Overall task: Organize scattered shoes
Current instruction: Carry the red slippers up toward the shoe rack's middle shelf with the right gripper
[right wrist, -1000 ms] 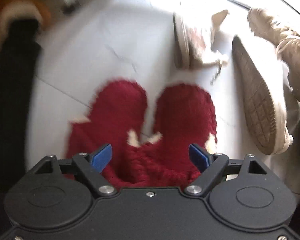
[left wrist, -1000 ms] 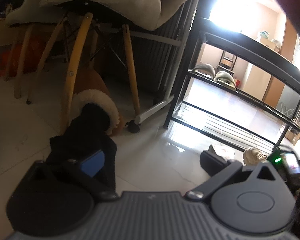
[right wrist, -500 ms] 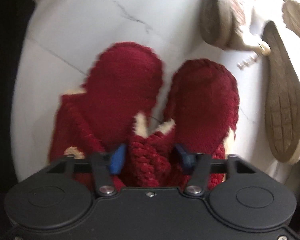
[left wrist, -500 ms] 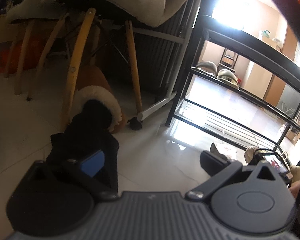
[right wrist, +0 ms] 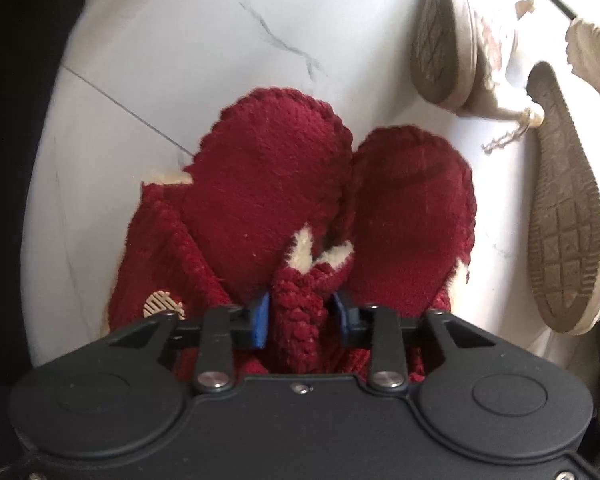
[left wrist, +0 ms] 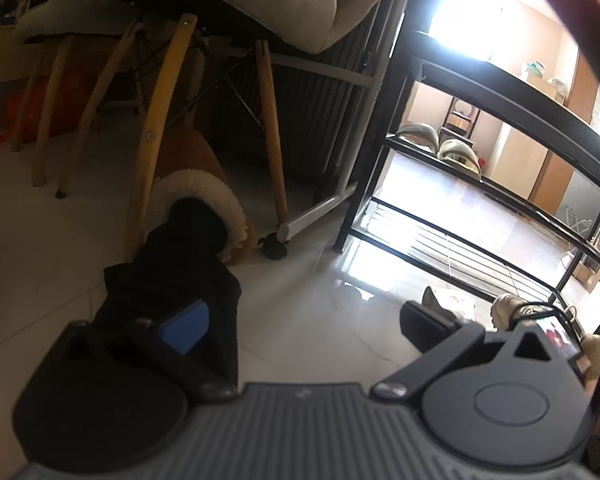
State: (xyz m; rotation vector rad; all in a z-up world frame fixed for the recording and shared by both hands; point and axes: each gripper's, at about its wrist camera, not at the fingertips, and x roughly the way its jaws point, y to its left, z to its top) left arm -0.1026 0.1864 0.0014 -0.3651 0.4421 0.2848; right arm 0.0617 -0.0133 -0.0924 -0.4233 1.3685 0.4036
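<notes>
The right gripper (right wrist: 300,314) is closing on the joined inner cuffs of two dark red knitted slippers (right wrist: 296,208), centre frame on the white tiled floor (right wrist: 172,40), so both lift together. The left gripper (left wrist: 304,324) is spread and empty. The slipper heels are hidden behind the gripper body

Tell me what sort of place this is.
Probably a home's entryway or living area: a black shoe rack holding shoes, red knitted slippers and beige sneakers on the tiled floor, a cushioned chair.
</notes>
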